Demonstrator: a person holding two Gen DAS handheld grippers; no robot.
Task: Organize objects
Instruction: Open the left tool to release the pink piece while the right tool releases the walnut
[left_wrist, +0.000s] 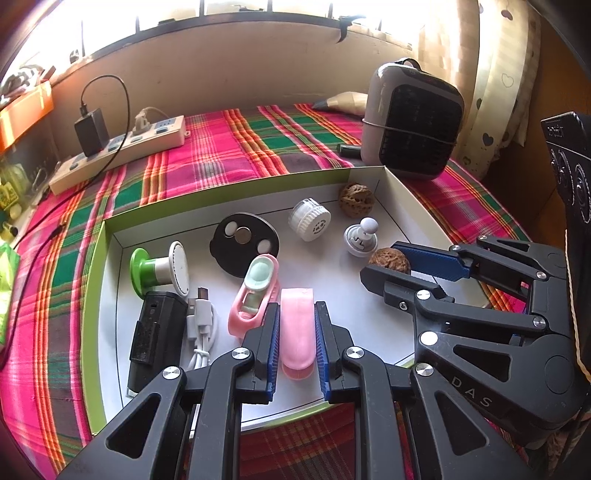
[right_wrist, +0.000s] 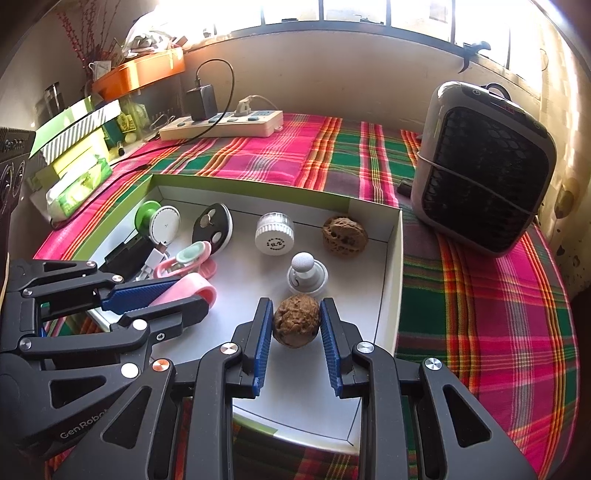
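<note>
A shallow white box with green sides (left_wrist: 110, 229) (right_wrist: 393, 258) holds several small items. My left gripper (left_wrist: 296, 314) is shut on a pink plastic piece (left_wrist: 297, 328), seen from the side in the right wrist view (right_wrist: 184, 290). My right gripper (right_wrist: 296, 306) has its jaws around a brown walnut (right_wrist: 296, 320), the left pad touching it, a small gap at the right pad; it also shows in the left wrist view (left_wrist: 389, 259). A second walnut (left_wrist: 356, 197) (right_wrist: 345, 236) lies in the box's far right corner.
The box also holds a white ribbed cap (left_wrist: 309, 218), a white knob piece (left_wrist: 362, 238), a black disc (left_wrist: 243, 247), a pink-and-mint clip (left_wrist: 255, 291), a green-and-white spool (left_wrist: 159, 267), a black device (left_wrist: 155, 332) and a white cable (left_wrist: 201, 328). A grey fan heater (right_wrist: 484, 166) and power strip (right_wrist: 221, 125) stand behind on the plaid cloth.
</note>
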